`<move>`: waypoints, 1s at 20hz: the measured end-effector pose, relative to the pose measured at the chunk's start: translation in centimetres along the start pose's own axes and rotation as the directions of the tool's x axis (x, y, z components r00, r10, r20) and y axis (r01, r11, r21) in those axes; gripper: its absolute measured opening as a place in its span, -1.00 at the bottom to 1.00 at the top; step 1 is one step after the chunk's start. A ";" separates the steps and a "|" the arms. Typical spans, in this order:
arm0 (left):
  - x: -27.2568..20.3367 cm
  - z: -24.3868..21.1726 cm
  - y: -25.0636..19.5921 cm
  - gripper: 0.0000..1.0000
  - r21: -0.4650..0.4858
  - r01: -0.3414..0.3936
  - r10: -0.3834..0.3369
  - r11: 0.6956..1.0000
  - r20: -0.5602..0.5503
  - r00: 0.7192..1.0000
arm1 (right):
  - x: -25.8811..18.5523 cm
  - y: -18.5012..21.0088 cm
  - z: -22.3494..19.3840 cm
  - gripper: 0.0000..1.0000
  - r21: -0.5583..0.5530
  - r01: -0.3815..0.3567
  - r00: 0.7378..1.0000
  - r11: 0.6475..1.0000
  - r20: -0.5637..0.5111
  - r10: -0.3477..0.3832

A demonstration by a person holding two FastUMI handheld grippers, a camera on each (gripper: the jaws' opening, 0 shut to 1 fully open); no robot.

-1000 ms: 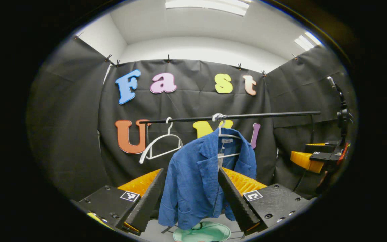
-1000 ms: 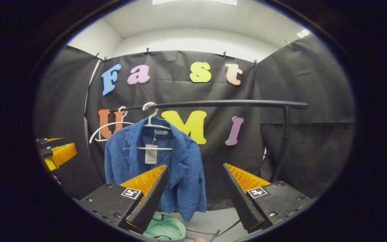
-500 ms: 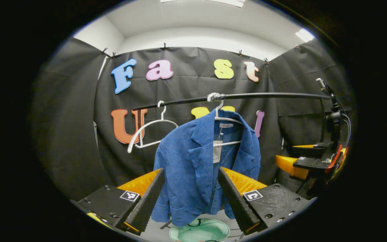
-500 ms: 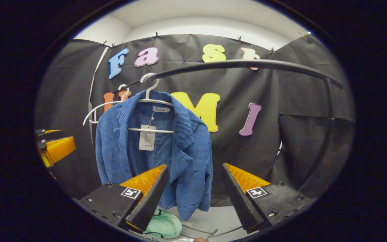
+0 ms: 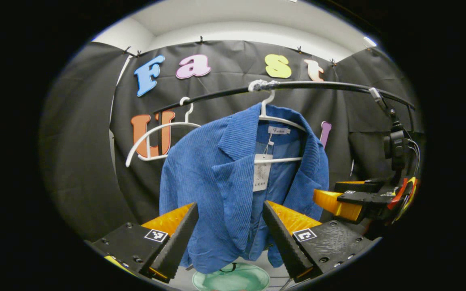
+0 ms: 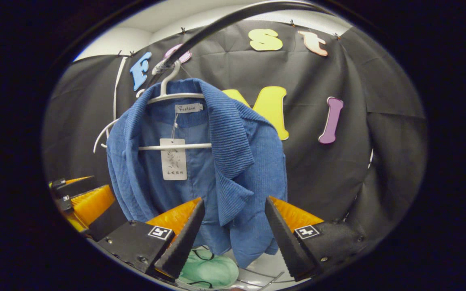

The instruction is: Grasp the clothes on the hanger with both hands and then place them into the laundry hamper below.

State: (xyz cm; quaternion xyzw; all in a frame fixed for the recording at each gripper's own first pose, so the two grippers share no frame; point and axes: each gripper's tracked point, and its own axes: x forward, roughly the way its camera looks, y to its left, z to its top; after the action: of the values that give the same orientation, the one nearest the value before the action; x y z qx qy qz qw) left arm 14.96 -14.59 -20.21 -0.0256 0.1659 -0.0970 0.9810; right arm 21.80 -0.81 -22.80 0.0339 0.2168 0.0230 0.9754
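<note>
Blue jacket (image 5: 233,190) hung on its white hanger (image 5: 275,121), above the green hamper (image 6: 208,273). Both grippers (image 5: 229,238) (image 6: 233,234) gaped wide, empty; an uneven grab risked snagging the hanger.

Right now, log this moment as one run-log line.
phase: approach | left gripper: open, short of blue corduroy jacket | right gripper: open, no contact | jacket on white hanger | green hamper below

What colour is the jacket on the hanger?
Blue, with a ribbed corduroy-like texture. The jacket on its white hanger shows best in the right gripper view.
</note>
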 end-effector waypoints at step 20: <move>9.9 -3.9 0.5 -0.84 -0.157 -0.045 0.026 0.987 -0.125 0.992 | 7.0 -5.9 1.4 -0.70 0.237 -0.061 0.997 0.970 0.055 0.049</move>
State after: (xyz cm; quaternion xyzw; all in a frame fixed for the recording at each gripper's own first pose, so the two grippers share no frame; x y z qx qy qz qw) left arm 22.93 -16.16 -27.06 -0.0952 0.2334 -0.0672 0.9654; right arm 28.93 -6.32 -24.92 0.1575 0.1933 0.0232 0.9681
